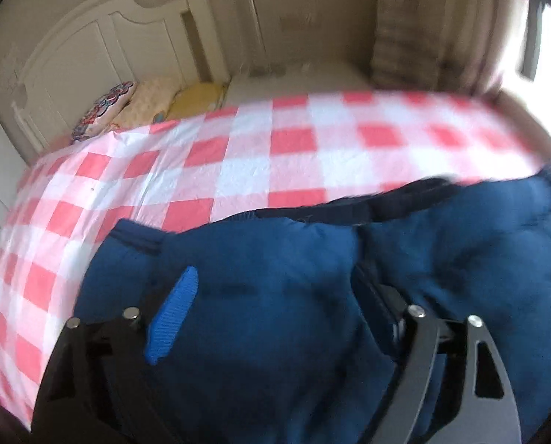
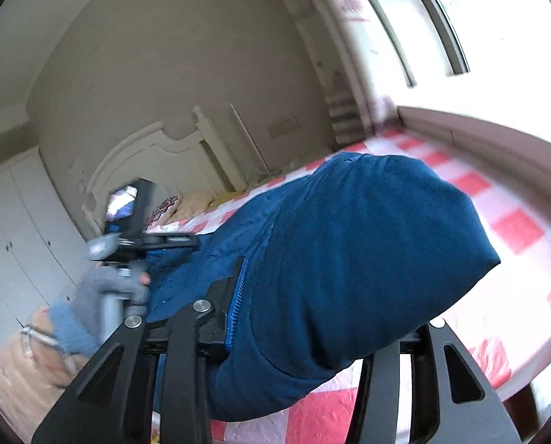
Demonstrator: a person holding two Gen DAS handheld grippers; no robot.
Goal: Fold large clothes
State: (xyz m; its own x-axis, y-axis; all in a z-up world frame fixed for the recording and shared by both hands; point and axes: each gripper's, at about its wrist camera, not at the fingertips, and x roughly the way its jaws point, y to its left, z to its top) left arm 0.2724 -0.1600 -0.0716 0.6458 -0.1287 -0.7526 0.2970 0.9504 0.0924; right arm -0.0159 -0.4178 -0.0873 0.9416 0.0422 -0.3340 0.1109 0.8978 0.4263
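A large padded dark blue jacket point(image 1: 275, 296) lies bunched on a bed with a red-and-white checked sheet point(image 1: 238, 162). In the left wrist view my left gripper point(image 1: 271, 314) has jacket cloth bulging between its jaws; one blue finger pad point(image 1: 172, 314) shows, the other is hidden by cloth. In the right wrist view my right gripper point(image 2: 312, 318) holds a thick fold of the jacket point(image 2: 368, 240) lifted off the sheet point(image 2: 516, 229); a blue pad point(image 2: 236, 303) presses its side. The left gripper point(image 2: 153, 240) shows at the left, held by a gloved hand.
A white headboard point(image 1: 101, 55) and pillows point(image 1: 135, 107) stand at the bed's far end. A beige wall is behind. A bright window point(image 2: 504, 18) and its sill point(image 2: 479, 129) run along the bed's right side. White wardrobe doors point(image 2: 20, 229) are at the left.
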